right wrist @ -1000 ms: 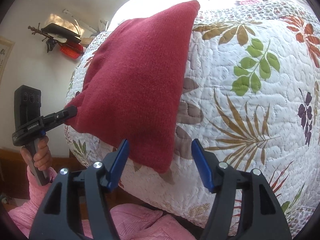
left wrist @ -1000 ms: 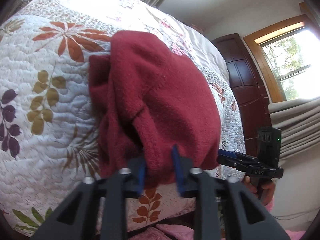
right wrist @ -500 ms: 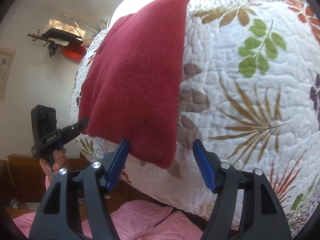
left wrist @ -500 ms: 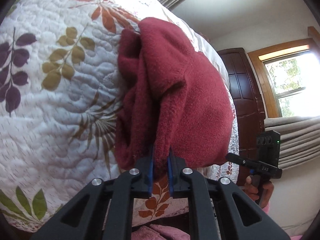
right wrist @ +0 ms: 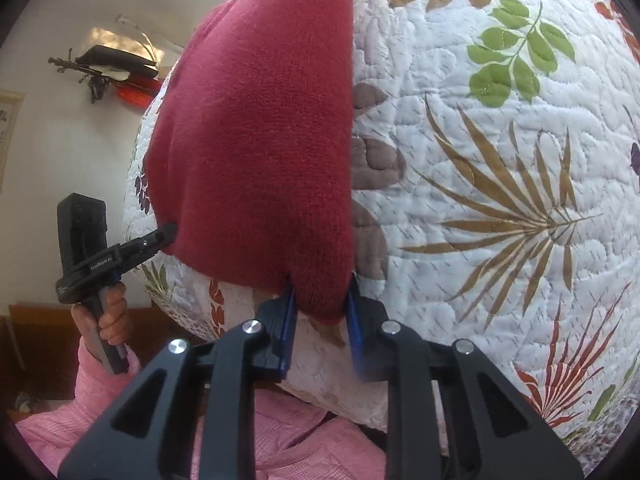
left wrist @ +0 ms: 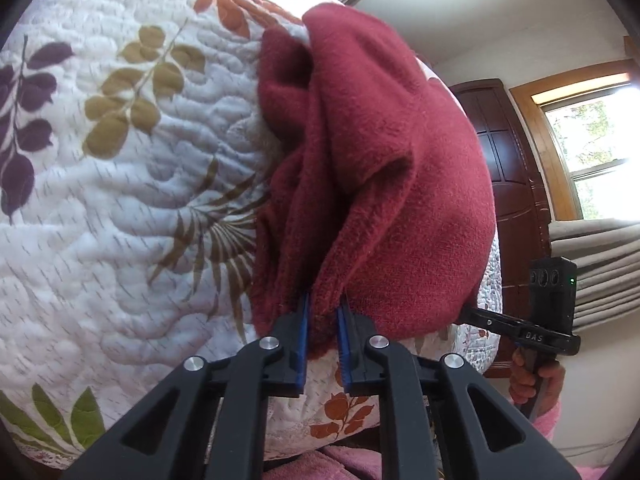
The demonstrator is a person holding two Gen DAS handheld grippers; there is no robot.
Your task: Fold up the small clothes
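Red garment on quilt; left gripper, right gripper both clamping hem

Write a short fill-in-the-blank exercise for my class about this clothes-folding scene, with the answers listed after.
1. The garment gripped by both hand-held grippers is dark ____ in colour.
2. It lies on a quilt printed with ____.
3. The left hand-held gripper is shut on the garment's near ____.
4. The person's sleeve is ____.

Answers: red; leaves; corner; pink
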